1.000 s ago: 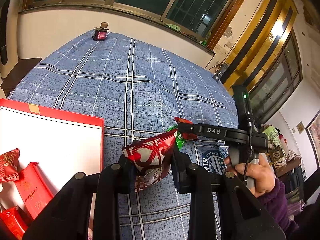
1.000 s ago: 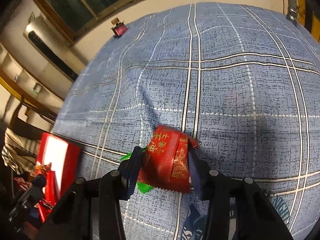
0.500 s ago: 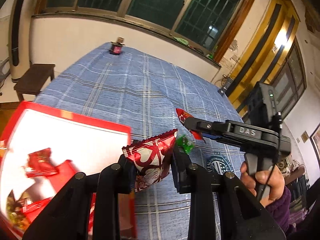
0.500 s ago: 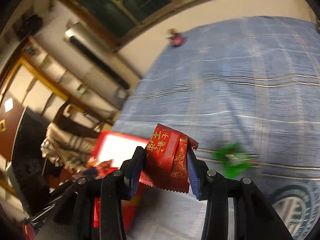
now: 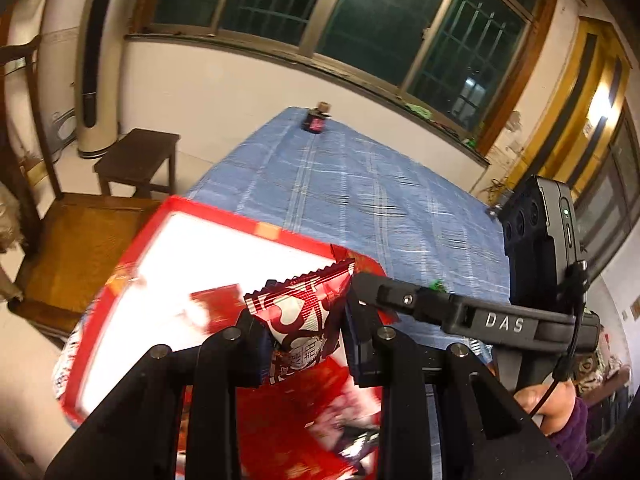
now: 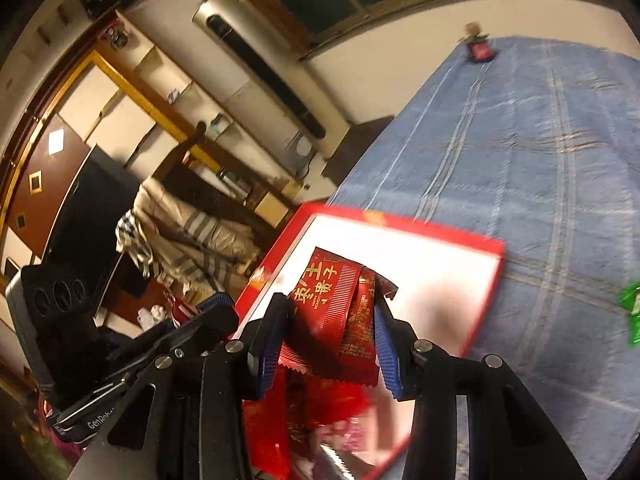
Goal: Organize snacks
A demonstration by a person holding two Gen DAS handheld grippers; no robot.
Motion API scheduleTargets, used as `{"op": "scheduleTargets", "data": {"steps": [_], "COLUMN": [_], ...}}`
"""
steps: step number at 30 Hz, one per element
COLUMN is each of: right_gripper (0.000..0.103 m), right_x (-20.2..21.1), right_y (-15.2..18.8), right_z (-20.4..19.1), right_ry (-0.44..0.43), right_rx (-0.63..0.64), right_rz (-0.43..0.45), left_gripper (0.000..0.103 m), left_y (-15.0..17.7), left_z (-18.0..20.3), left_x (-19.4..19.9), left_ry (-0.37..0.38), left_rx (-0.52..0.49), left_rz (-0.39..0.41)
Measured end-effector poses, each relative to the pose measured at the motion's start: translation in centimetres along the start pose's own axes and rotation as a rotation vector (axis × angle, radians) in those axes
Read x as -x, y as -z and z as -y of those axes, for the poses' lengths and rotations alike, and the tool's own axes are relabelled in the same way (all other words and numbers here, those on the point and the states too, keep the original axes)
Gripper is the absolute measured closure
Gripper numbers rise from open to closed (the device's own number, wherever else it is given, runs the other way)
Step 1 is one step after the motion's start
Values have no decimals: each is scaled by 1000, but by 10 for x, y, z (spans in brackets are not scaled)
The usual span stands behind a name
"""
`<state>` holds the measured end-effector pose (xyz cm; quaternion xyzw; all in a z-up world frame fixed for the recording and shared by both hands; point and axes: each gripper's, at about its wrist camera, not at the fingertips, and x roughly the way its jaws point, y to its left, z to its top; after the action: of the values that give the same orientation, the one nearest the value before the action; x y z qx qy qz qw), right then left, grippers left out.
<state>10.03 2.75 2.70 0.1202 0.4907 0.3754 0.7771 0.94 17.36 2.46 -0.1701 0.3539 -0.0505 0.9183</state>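
Observation:
My left gripper [image 5: 304, 344] is shut on a red and white snack packet [image 5: 304, 320], held over the red box [image 5: 224, 220] with the white inside. My right gripper [image 6: 334, 332] is shut on a red snack packet with gold characters [image 6: 340, 316], also above the red box [image 6: 400, 228]. Several red packets [image 5: 304, 428] lie blurred in the box's near end. In the left wrist view the right gripper's finger [image 5: 460, 314] reaches in from the right, close beside the left one. A green packet [image 6: 632, 312] lies on the blue checked cloth [image 6: 540, 160].
A small dark jar [image 5: 316, 120] stands at the table's far end. A wooden chair [image 5: 80, 232] and a stool [image 5: 136, 160] stand left of the table. A hand in a purple sleeve [image 5: 560, 420] holds the right gripper's handle.
Both grippers have swung left from the blue cloth to above the red box, each keeping its packet. The green packet stayed on the cloth, now off to the right.

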Motion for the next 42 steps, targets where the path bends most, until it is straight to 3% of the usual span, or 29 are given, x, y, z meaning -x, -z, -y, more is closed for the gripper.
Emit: {"op": "scheduleTargets", "data": {"steps": [5,18,21,23,27,31,34,37,42], "right_gripper": [59,56,54,51,45,45,44,43,43], "right_x": [-25,-33,-30,-24,-2,26,46,56,59], "right_y": [7,11,11,10,9,7,7,4,5], "right_z": [-16,-21,-19,-16,2,41,77,117,150], "right_ry": [9,15,8,5,32,120,291,453,532], "right_rx": [19,23,19,19,9,-28,-24,-5,2], "right_rz": [-31,-47,-40,-29,23,78,109,79,47], "left_gripper": [77,77,69,52,48,48,48,48,48], "left_y": [7,13,14,14,13,13,14,15,19], "left_z": [-22,-35,-36,-37,-34,-22,-13,-4,10], "left_x": [1,-6,-12,-12,-10,-11,-13,-15,-17], "left_ry": [-27,-64,-75,-79,-80,-74,-59,-40,-9], "left_rx": [29,63,77,91,86,59,45,40,17], "left_rz": [-11,-36,-59,-58,-36,-36,-40,-51,-67]}}
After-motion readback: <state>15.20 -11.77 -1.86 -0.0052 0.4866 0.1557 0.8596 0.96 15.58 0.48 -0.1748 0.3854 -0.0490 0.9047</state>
